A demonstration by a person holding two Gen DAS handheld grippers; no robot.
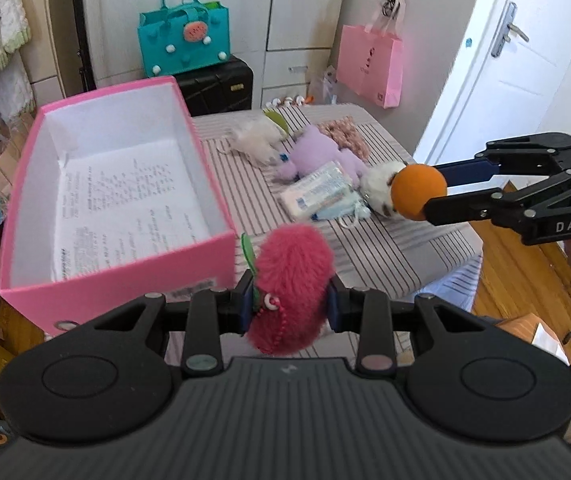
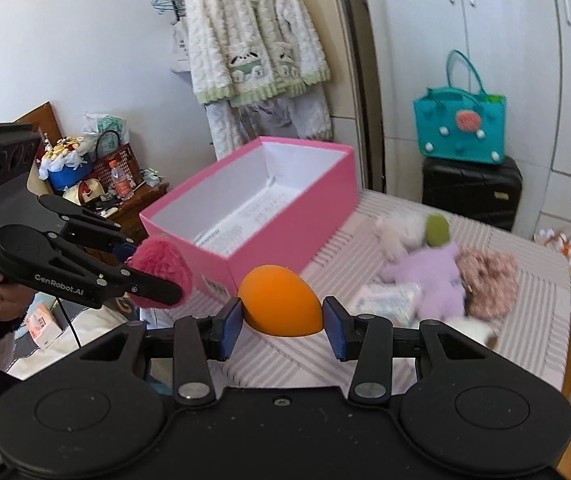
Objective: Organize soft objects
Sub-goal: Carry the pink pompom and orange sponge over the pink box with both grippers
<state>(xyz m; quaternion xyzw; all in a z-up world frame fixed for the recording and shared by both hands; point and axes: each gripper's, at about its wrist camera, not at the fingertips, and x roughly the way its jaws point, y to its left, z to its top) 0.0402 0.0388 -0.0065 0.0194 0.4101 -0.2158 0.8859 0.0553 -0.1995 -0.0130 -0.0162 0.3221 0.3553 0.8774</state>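
The left gripper [image 1: 290, 305] was clamped on a shaggy magenta plush [image 1: 291, 284], oval and long-furred, held above the near end of the glossy pink cardboard box [image 1: 125, 276]. The right gripper [image 2: 282, 322] pinched a smooth, matte orange egg-shaped sponge [image 2: 279, 300] over the ribbed striped cover [image 2: 525, 320], where a fuzzy lilac plush [image 2: 433, 280] lay

My way to the pink box [image 1: 117, 184] at eleven o'clock is open, its inside bare but for paper; soft toys [image 1: 309, 156] crowd one o'clock.
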